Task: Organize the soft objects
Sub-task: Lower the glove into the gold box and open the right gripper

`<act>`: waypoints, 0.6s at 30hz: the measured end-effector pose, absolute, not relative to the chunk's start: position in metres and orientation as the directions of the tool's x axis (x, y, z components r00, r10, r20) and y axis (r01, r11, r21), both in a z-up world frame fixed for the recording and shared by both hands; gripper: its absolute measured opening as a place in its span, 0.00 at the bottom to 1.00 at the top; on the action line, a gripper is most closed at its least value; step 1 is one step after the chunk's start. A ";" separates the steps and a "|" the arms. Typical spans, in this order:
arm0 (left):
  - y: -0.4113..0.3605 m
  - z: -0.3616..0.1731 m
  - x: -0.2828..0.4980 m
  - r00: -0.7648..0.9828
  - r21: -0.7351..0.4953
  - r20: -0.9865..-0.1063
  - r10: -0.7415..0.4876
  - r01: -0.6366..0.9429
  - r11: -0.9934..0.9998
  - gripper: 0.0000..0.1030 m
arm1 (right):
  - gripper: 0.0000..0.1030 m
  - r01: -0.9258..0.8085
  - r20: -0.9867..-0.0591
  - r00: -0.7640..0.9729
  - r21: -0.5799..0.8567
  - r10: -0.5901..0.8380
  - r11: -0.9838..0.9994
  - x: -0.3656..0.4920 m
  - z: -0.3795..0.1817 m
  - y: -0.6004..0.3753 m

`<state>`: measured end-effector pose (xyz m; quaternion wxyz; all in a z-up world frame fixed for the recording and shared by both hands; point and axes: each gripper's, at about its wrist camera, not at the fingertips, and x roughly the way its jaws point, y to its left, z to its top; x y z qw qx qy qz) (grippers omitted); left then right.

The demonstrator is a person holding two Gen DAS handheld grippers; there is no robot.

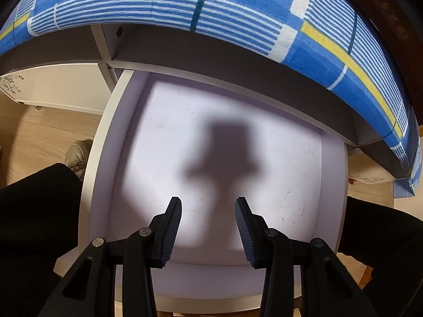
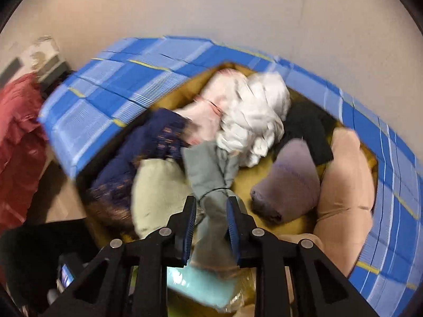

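My right gripper [image 2: 211, 200] is shut on a grey-green cloth [image 2: 211, 169] and holds it above a yellow-lined box [image 2: 253, 174] full of soft items: a white bundle [image 2: 256, 116], a pink cloth [image 2: 208, 105], a navy patterned garment [image 2: 148, 142], a cream cushion [image 2: 156, 185], a purple roll [image 2: 288, 185], a black cloth [image 2: 309, 129] and a tan cushion [image 2: 346, 174]. The view is motion-blurred. My left gripper [image 1: 208, 203] is open and empty over an open white drawer [image 1: 211, 142], which holds nothing in view.
A blue checked tablecloth [image 1: 185, 8] covers the table above the drawer and surrounds the box in the right wrist view [image 2: 100, 92]. The person's dark legs [image 1: 39, 211] flank the drawer. A red cloth [image 2: 18, 132] hangs at the left. A light-blue item [image 2: 201, 282] lies below the right gripper.
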<state>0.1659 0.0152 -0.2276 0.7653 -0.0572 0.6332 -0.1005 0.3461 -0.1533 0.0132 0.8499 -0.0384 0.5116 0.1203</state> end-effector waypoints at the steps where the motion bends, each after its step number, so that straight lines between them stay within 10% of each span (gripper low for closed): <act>1: 0.016 -0.227 0.165 0.177 -0.216 -0.958 -0.227 0.081 0.973 0.41 | 0.23 -0.241 -0.888 0.421 0.086 0.184 0.967 0.349 0.004 -0.151; 18: 0.018 -0.209 0.165 0.246 -0.215 -0.942 -0.229 0.085 0.973 0.41 | 0.23 0.003 -0.932 0.349 0.111 0.103 0.994 0.297 0.004 -0.219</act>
